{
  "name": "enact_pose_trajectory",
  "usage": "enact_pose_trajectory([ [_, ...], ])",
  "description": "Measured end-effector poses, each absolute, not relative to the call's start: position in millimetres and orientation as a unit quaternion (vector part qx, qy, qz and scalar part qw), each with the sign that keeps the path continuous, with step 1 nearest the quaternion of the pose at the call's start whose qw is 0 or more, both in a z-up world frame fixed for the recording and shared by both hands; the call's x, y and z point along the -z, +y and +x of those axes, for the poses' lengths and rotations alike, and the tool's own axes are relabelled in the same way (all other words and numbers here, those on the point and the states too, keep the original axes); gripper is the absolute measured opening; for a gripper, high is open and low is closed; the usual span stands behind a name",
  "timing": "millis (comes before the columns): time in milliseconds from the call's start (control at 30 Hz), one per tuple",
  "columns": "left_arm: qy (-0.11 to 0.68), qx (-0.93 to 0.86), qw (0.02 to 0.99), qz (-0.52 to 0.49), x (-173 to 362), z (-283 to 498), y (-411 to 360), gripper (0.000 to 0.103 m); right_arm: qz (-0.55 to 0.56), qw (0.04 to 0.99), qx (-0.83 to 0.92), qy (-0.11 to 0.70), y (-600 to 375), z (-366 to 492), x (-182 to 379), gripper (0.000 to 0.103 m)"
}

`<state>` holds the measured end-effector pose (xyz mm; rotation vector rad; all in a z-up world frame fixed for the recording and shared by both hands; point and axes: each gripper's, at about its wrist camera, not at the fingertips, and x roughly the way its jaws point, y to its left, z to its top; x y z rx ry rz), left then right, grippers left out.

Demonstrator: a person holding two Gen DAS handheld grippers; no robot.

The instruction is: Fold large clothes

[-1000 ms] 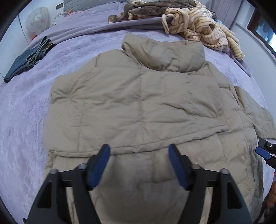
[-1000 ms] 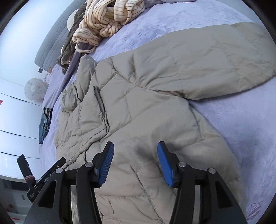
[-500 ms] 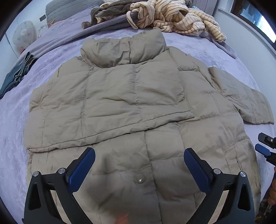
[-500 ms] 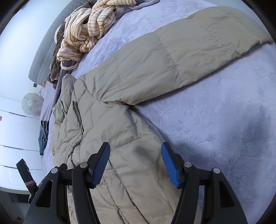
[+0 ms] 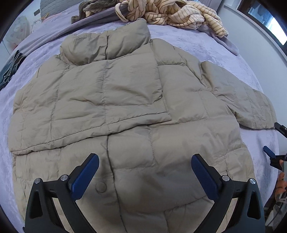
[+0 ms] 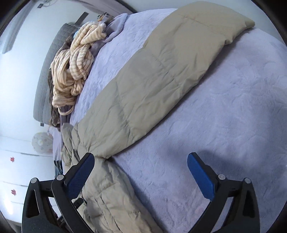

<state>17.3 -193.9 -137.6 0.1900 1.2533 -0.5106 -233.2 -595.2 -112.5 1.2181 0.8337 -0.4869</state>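
A beige quilted puffer jacket (image 5: 125, 111) lies flat on the lilac bed cover, collar at the far end. Its left sleeve is folded across the chest; its right sleeve (image 5: 251, 105) lies stretched out to the right. My left gripper (image 5: 144, 172) is open and empty above the jacket's lower front. In the right wrist view the stretched sleeve (image 6: 161, 75) runs diagonally up to the right. My right gripper (image 6: 141, 172) is open and empty above the bed cover, just below where the sleeve meets the jacket body. The right gripper's tips also show in the left wrist view (image 5: 276, 141).
A cream striped garment (image 5: 172, 14) and brown clothes are piled at the far end of the bed (image 6: 233, 125). A dark folded garment (image 5: 10, 68) lies at the far left. A grey headboard (image 6: 46, 71) and white drawers (image 6: 16, 172) stand beyond.
Both grippers have opened wider. The left gripper has drawn back toward the jacket's hem. The right gripper has moved right, off the jacket body onto the bed cover beside the stretched sleeve.
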Motion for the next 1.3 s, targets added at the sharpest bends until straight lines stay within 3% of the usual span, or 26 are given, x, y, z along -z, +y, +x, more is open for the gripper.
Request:
enact_pose_trajectory([
  [400,0.563,0.240,0.787,0.080,124.6,32.0,-212.0,0.103,0.730,0.627,0.217,0.163,-708.2,-236.8,153.9,0.103],
  [467,0.562,0.234,0.790,0.077,124.1,37.0,-208.1,0.103,0.742,0.618,0.210,0.156,-711.4,-226.7,155.1,0.097],
  [500,0.560,0.233,0.791,0.076,123.7,39.4,-205.7,0.103,0.746,0.614,0.202,0.160,-711.6,-220.3,156.0,0.075],
  [533,0.559,0.232,0.793,0.075,123.2,42.1,-202.7,0.103,0.749,0.610,0.195,0.170,-710.7,-213.8,157.2,0.043],
  [600,0.557,0.230,0.795,0.076,123.3,47.4,-195.8,0.103,0.746,0.613,0.186,0.181,-705.0,-199.4,155.1,0.013],
  [633,0.555,0.227,0.797,0.076,122.6,50.3,-192.1,0.103,0.739,0.623,0.182,0.181,-702.3,-192.5,149.1,0.010],
  [800,0.544,0.205,0.811,0.064,119.6,69.2,-166.6,0.103,0.661,0.705,0.137,0.217,-675.4,-140.1,91.0,0.008],
  [1033,0.537,0.169,0.826,0.026,116.4,94.6,-125.5,0.103,0.441,0.838,0.019,0.321,-549.8,-20.9,4.5,0.009],
  [1167,0.531,0.150,0.834,0.016,117.7,106.0,-101.1,0.103,0.276,0.879,-0.042,0.387,-438.0,32.5,-4.2,0.008],
  [1300,0.529,0.128,0.839,-0.004,121.9,117.8,-74.5,0.103,0.172,0.864,-0.094,0.464,-335.6,63.1,41.9,0.008],
])
